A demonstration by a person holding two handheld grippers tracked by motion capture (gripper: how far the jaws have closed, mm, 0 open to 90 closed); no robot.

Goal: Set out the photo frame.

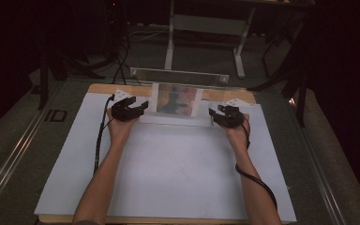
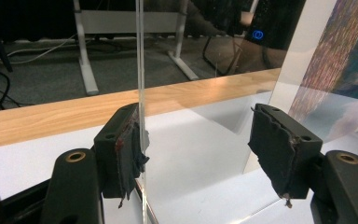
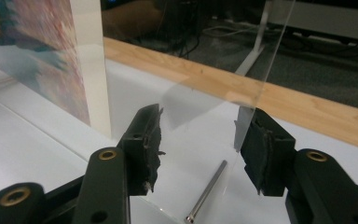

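Hands hold both grippers at a clear picture frame standing far on the table: left gripper and right gripper jaws apart around its side edges.

A dim lab or workshop: grey carpet, cables at upper left, a white desk frame at top centre.

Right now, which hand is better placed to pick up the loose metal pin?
Right. The metal pin lies just below the open right tongs; the left tongs stand open at the acrylic panel's other end.
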